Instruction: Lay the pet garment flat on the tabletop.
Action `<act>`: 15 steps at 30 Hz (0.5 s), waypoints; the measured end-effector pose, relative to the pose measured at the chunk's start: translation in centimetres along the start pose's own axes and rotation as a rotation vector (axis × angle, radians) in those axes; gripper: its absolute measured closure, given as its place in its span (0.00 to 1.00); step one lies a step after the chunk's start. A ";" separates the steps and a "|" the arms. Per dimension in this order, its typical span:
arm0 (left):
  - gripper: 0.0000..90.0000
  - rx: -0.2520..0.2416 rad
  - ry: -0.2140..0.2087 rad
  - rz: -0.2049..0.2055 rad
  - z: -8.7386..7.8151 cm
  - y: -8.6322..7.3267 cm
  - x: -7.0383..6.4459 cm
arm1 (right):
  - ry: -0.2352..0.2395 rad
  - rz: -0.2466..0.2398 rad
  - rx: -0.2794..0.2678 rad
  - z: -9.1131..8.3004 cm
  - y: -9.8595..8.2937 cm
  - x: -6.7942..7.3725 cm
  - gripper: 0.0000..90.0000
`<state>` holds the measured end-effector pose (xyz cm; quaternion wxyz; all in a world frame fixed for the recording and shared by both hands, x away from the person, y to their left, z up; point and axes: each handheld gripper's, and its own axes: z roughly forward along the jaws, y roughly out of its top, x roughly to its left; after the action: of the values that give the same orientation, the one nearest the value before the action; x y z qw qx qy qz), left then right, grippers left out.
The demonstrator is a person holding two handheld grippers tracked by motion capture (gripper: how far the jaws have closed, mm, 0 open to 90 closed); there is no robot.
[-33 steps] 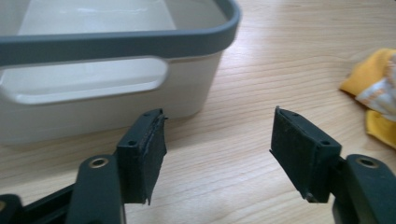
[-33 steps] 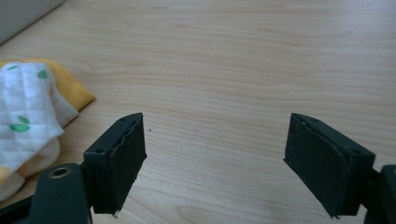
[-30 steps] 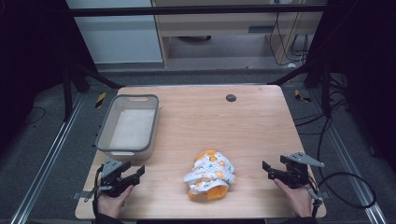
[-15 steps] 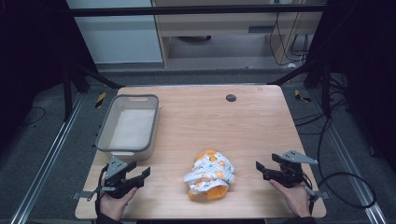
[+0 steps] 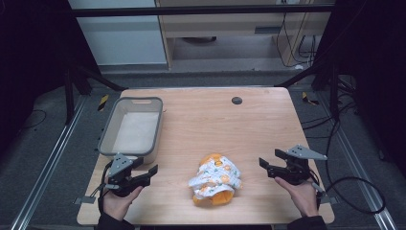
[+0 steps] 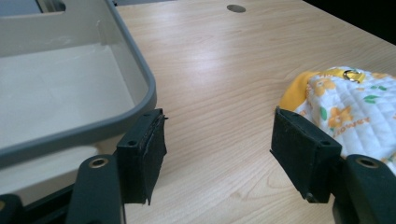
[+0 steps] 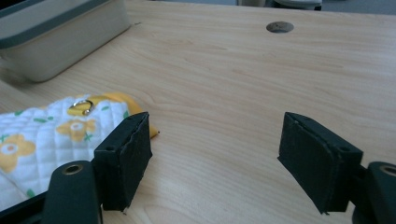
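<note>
Quilted cloth [image 5: 215,180], white with yellow flowers and green leaves and an orange-yellow lining or edge, lies crumpled in a small heap on the wooden worktop [image 5: 210,120], near its front edge and roughly midway between the two grippers. A small metal ring shows on its top in the right gripper view [image 7: 81,106], and again in the left gripper view.

A grey plastic bin [image 5: 131,128] with a darker rim stands at the worktop's left side, open and with nothing seen inside. A round dark hole [image 5: 236,100] sits in the worktop towards the far edge. Bare wood lies between each gripper and the cloth.

The left gripper [image 5: 143,171], held in the person's left hand [image 5: 117,203], rests close by the bin's near corner; its jaws are spread wide with nothing between them, one near the bin rim, the other just short of the cloth. The right gripper [image 5: 269,163], in the right hand [image 5: 300,194], has its jaws wide apart too, gripping nothing, one jaw close beside the cloth's edge.
</note>
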<state>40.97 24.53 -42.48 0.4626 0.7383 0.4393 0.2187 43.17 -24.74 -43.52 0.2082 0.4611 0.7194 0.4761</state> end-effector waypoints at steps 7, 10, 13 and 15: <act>0.38 -0.020 -0.023 0.014 1.0 1.8 -0.8 | 0.023 -0.014 -0.018 0.8 1.7 0.8 0.28; 0.38 -0.015 -0.030 0.019 1.8 2.4 -1.2 | 0.036 -0.019 -0.019 1.2 2.1 1.2 0.29; 0.38 -0.004 -0.033 0.033 2.7 3.0 -1.7 | 0.053 -0.029 -0.010 1.9 2.5 1.6 0.29; 0.38 0.003 -0.036 0.039 3.2 3.3 -2.0 | 0.059 -0.031 -0.004 2.2 2.6 1.7 0.30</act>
<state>43.70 20.64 -40.95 0.4649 0.7514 0.4167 0.2138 45.17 -21.84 -41.97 0.1952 0.4350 0.7313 0.4878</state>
